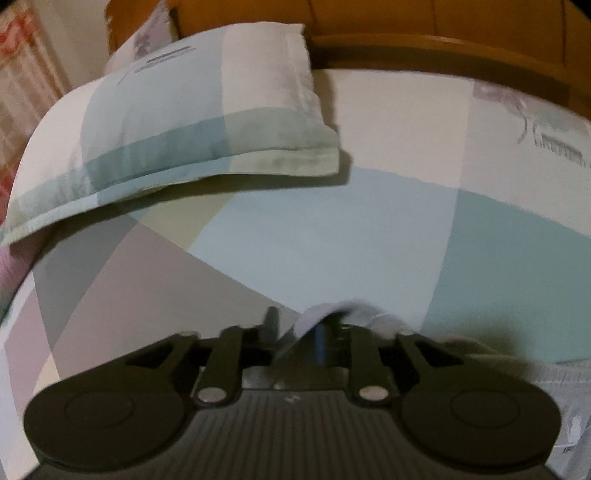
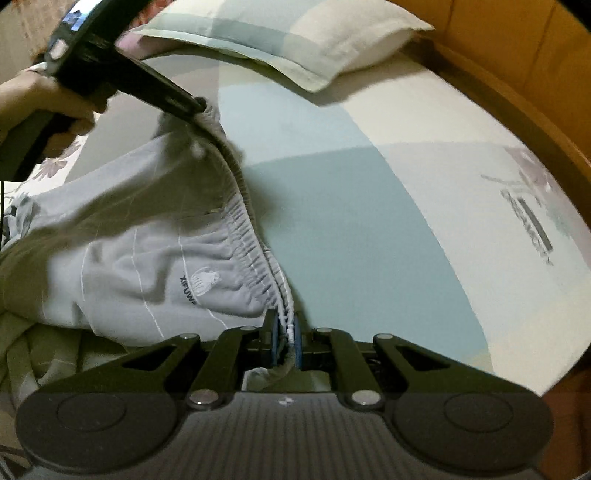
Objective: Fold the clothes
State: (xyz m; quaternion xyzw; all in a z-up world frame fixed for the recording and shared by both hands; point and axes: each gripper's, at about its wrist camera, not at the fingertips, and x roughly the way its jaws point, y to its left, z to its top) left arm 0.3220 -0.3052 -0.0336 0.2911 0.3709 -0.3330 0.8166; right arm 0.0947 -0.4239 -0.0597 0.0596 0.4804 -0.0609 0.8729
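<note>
1. My right hand-held gripper is pinching the elastic waistband of the grey trousers, which hang bunched over the bed.
2. My left hand-held gripper has its jaws partly spread; the far end of the waistband lies between them, and I judge it barely held, if at all.
3. If that end slips free, the waistband will sag and the trousers will land crumpled instead of flat.
4. Pulling the two ends apart unevenly could twist the legs.
5. The pillow lies near, so laying the trousers too far up could catch its edge.
</note>
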